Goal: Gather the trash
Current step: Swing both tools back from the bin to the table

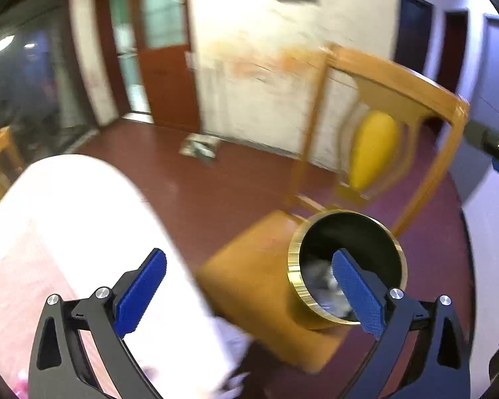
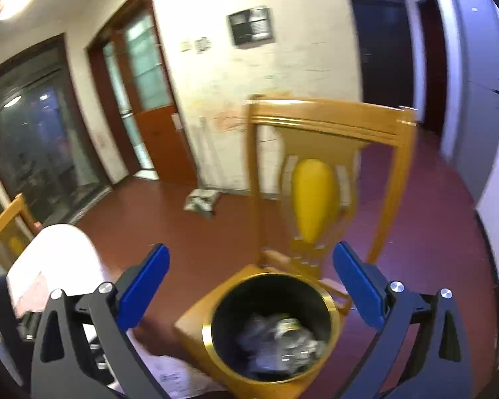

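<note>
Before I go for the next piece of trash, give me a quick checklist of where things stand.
1. Left gripper empty, fingers wide apart: ok.
2. Right gripper empty, fingers wide apart: ok.
3. Bin upright on the chair seat: ok.
4. Room left in the bin above the crumpled trash: ok.
5. Next trash to fetch: something lies on the floor by the wall, too blurred to identify: cannot tell.
6. White table, anything left on it: washed out by glare: cannot tell.

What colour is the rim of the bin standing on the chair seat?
Shiny gold around a black inside; the bin rim shows best in the right wrist view.
</note>
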